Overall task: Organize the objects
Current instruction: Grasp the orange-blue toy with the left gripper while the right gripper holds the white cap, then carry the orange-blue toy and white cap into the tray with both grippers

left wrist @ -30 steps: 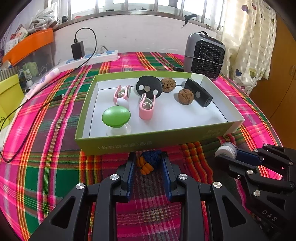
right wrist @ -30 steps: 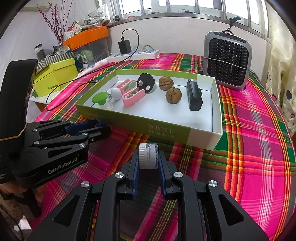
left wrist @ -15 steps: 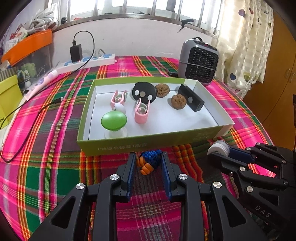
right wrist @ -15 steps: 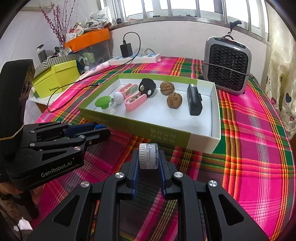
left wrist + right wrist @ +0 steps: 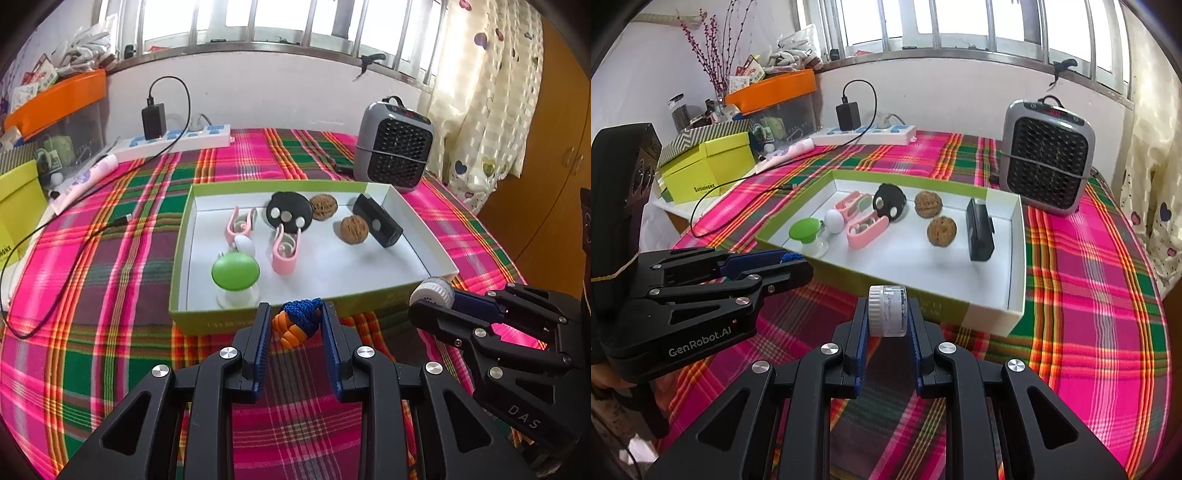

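While the left gripper (image 5: 295, 325) has its jaws clamped on a blue and orange knot (image 5: 300, 323), a tray (image 5: 258, 317) lies just ahead of them. Seen from the right wrist, the right gripper (image 5: 886, 314) has its jaws clamped on a small jar (image 5: 887, 311), the tray (image 5: 923, 299) just beyond them.

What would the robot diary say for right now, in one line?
left tool: holds blue-orange knot | right tool: holds small jar | both: in front of box | box: not reached

Grey heater (image 5: 1048, 158), power strip (image 5: 173, 142), yellow box (image 5: 709, 166) on plaid cloth (image 5: 103, 258)
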Motion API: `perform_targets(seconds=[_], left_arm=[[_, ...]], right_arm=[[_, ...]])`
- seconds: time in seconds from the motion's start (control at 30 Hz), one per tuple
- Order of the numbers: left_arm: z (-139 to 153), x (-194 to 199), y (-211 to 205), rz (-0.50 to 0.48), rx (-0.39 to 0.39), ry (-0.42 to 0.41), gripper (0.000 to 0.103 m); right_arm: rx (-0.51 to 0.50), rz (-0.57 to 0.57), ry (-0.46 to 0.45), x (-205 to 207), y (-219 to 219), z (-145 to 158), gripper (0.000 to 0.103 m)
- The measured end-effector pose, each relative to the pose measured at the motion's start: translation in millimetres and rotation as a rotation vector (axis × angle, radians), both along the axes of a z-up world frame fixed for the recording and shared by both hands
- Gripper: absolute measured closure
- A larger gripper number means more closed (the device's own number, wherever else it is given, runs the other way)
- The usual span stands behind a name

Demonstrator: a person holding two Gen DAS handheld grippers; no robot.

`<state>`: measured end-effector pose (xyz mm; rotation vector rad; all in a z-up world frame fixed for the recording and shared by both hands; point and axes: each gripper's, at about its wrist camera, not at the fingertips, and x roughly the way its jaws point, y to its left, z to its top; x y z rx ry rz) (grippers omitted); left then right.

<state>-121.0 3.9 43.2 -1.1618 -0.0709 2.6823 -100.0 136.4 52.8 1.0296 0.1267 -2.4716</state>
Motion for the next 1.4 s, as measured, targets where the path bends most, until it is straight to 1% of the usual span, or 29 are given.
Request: perform_targets(seconds=[0.1, 0.33, 0.47, 0.7, 0.9, 1.0, 1.17, 1.33, 1.4], left_arm=[[3, -4, -1, 0.003, -0.004, 0.010, 0.079], [3, -22, -8, 0.014, -0.004, 0.003, 0.079], [-1, -33, -11, 0.015, -0.003, -0.007, 0.078], [-2, -45, -14, 0.007, 0.000, 0.004, 0.078], [-1, -44, -8, -0.020, 0.005, 0.017, 0.078], [-4, -45, -2, -0.033, -0.018, 0.017, 0.078], [-4, -48, 1, -0.046, -0.026, 0.014, 0.078], [-4, -51, 4, -0.061, -0.031, 0.008, 0.078], [-7, -53, 7, -0.085, -0.023, -0.013, 0.078]], right_arm=[[0.001, 0.007, 0.012, -5, -3, 5, 0.083], [0.013, 0.007, 0.025, -28, -13, 11, 0.083], [0.019, 0.002, 0.009, -45, -16, 7, 0.083], [0.037, -0.010, -0.026, -70, -22, -3, 0.083], [0.048, -0.008, -0.036, -78, -25, -8, 0.083], [0.053, -0.008, -0.042, -80, -25, -11, 0.083], [0.065, -0.008, -0.040, -83, -26, -12, 0.083], [0.069, -0.008, -0.037, -86, -22, -10, 0.083], [0.074, -0.005, -0.036, -87, -21, -9, 0.083]])
